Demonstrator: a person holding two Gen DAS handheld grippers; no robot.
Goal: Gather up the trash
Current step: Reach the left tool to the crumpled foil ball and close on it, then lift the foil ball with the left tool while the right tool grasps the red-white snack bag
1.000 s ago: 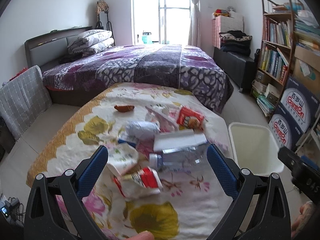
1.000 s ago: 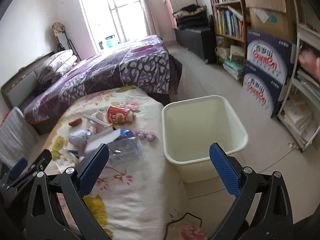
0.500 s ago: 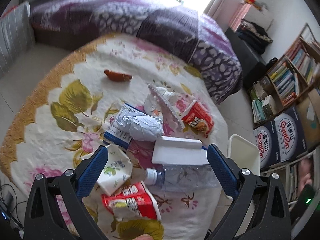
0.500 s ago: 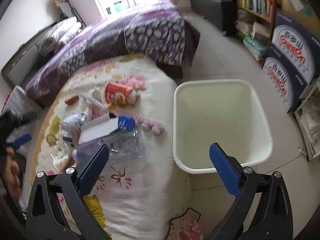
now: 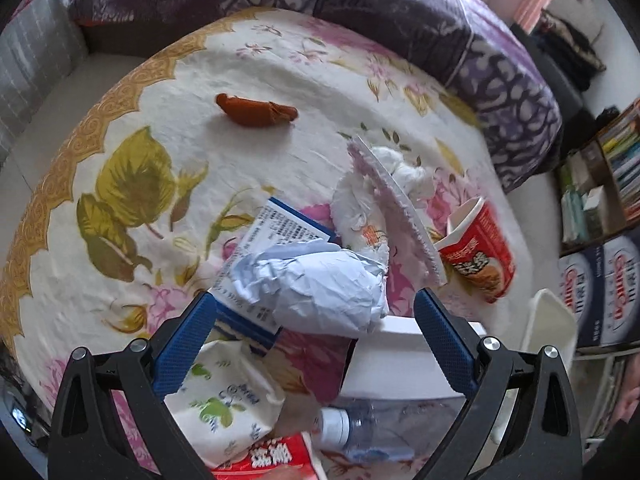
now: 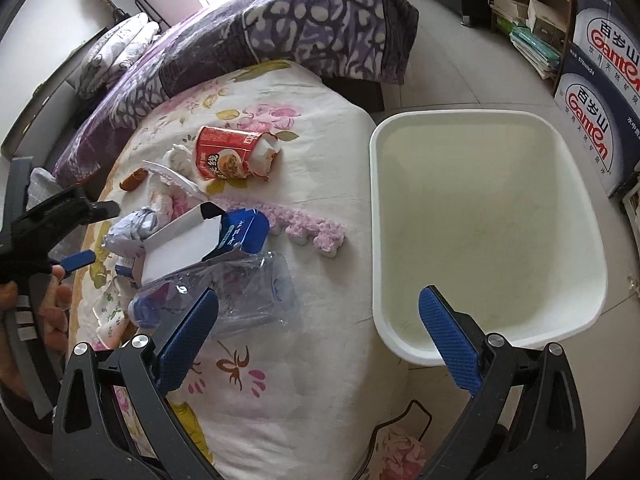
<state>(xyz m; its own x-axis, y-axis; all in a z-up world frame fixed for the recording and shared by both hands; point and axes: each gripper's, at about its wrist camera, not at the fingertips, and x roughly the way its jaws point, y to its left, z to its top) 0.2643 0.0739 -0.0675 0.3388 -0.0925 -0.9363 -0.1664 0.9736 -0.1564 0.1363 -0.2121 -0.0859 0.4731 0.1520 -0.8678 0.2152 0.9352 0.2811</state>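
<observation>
A trash pile lies on the flowered table cloth [image 5: 132, 208]. My left gripper [image 5: 316, 312] is open, its blue fingers on either side of a crumpled pale-blue paper ball [image 5: 316, 284] that rests on a blue printed box [image 5: 272, 236]. Close by are a white box [image 5: 400, 364], a clear plastic bottle [image 5: 380, 428], a red cup [image 5: 476, 256], a pink foam strip [image 5: 400, 208] and an orange-brown scrap [image 5: 256, 110]. My right gripper [image 6: 318, 308] hangs open above the table edge, between the bottle [image 6: 248, 292] and the empty white bin [image 6: 592, 220]. The left gripper [image 6: 104, 232] shows there by the paper ball [image 6: 132, 228].
A bed with a purple cover [image 6: 280, 28] stands behind the table. Cardboard boxes [image 6: 600, 92] and bookshelves [image 5: 616, 168] line the right wall past the bin. A floral wrapper [image 5: 224, 392] and red packet [image 5: 272, 460] lie near me. A hand [image 6: 52, 312] holds the left gripper.
My left gripper has dropped forward over the pile, so the paper ball now sits between its fingers. The right gripper has tipped down toward the table edge and bin. Both stay open.
</observation>
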